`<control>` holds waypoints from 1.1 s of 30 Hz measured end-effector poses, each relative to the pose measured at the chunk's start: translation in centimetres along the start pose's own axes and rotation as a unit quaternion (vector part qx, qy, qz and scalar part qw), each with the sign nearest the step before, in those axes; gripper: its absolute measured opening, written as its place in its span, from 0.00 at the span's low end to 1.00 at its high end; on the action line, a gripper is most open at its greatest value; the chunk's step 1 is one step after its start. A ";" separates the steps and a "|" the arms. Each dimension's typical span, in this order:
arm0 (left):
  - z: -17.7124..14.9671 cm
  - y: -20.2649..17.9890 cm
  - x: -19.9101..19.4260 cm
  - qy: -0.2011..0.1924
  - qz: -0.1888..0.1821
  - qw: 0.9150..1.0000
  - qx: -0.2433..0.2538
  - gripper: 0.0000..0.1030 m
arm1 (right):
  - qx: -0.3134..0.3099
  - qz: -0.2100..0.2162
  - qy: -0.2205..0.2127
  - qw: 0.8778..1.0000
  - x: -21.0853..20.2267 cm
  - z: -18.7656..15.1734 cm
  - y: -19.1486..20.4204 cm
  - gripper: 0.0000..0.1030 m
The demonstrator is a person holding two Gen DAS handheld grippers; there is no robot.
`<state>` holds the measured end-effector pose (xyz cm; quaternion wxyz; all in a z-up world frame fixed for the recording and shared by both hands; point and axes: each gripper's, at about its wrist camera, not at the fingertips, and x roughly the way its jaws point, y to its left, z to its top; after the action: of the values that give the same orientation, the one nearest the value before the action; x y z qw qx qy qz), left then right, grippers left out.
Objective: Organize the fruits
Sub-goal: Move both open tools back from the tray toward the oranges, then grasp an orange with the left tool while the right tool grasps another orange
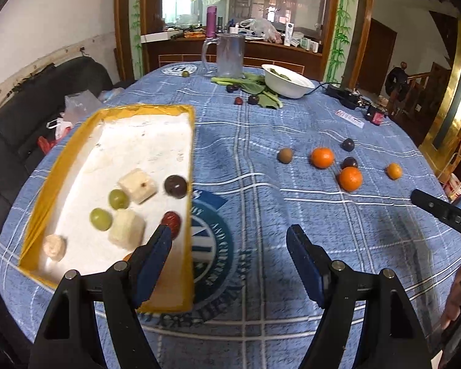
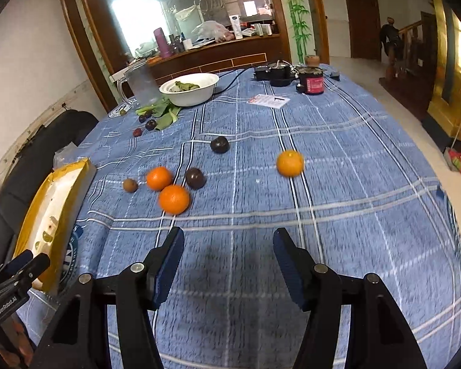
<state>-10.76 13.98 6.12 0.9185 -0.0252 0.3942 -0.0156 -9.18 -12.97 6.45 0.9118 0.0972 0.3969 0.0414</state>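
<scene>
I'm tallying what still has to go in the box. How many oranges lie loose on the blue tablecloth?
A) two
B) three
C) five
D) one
B: three oranges lie on the tablecloth, two close together and a third off on its own; none shows in the yellow box.

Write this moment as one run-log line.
left gripper: open, empty | right gripper: open, empty | tray: part filled | oranges: on table

Wood-framed mirror (image 2: pixel 184 15), white walls (image 2: pixel 24 61)
</scene>
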 end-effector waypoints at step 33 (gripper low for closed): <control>10.0 -10.2 17.4 0.116 -0.165 0.979 0.043 0.48 | -0.079 0.058 0.053 0.994 9.6 2.1 5.0 0.47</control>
<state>8.36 3.27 0.98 0.8516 -0.0485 0.4876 -0.1862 -1.06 -6.91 2.03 0.8902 0.0455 0.4341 0.1307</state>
